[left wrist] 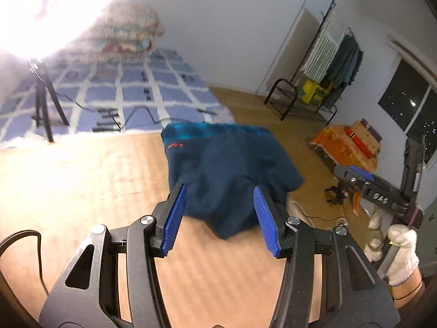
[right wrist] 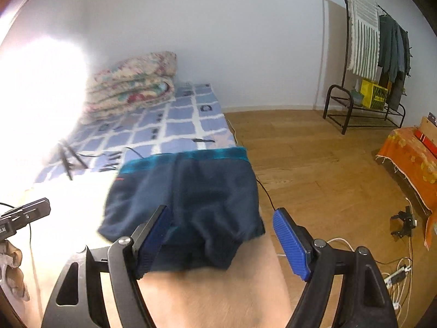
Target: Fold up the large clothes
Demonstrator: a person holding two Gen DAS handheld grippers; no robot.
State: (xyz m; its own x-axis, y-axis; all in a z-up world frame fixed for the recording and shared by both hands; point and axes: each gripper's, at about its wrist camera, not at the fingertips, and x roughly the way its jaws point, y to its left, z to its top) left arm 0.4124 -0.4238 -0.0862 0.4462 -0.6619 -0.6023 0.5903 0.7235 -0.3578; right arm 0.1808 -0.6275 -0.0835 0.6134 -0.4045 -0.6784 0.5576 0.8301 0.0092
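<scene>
Folded navy fleece garment with one teal band lies on my pale wooden table; my left gripper and right gripper, two in all, hover with fingers spread, holding nothing.

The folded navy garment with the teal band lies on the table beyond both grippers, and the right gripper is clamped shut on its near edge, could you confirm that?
Not quite. The right gripper is open, not clamped: in the right wrist view its blue pads stand wide apart and press on nothing. The rest holds: the folded navy garment lies on the table beyond both grippers.
</scene>
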